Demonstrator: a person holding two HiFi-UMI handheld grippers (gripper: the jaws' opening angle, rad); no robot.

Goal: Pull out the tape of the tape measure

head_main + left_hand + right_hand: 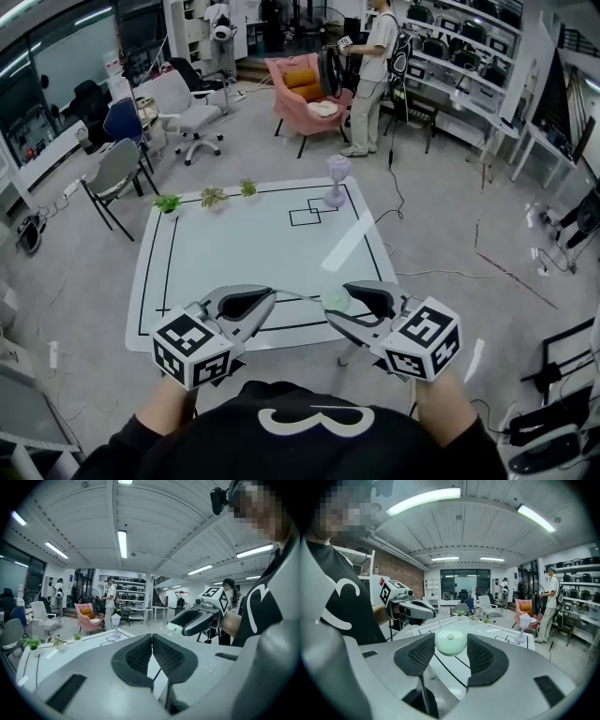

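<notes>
The tape measure (pixel 336 300) is a small round pale-green case. My right gripper (pixel 338 302) is shut on it and holds it in the air over the near edge of the white table (pixel 234 253). In the right gripper view the case (pixel 450 642) sits between the two dark pads. My left gripper (pixel 270 295) is shut, its tips a short way left of the case. A thin strip of tape (pixel 298 297) runs from the left jaws across to the case. In the left gripper view the pads (pixel 140 656) are pressed together, and the right gripper (pixel 180 625) shows beyond with the green case (pixel 172 628).
On the table's far side stand three small potted plants (pixel 214 197) and a pale purple goblet-shaped thing (pixel 337 180); black lines mark its top. Office chairs (pixel 192 117), a pink armchair (pixel 305 89), shelving and a standing person (pixel 370 80) lie beyond. Cables cross the floor on the right.
</notes>
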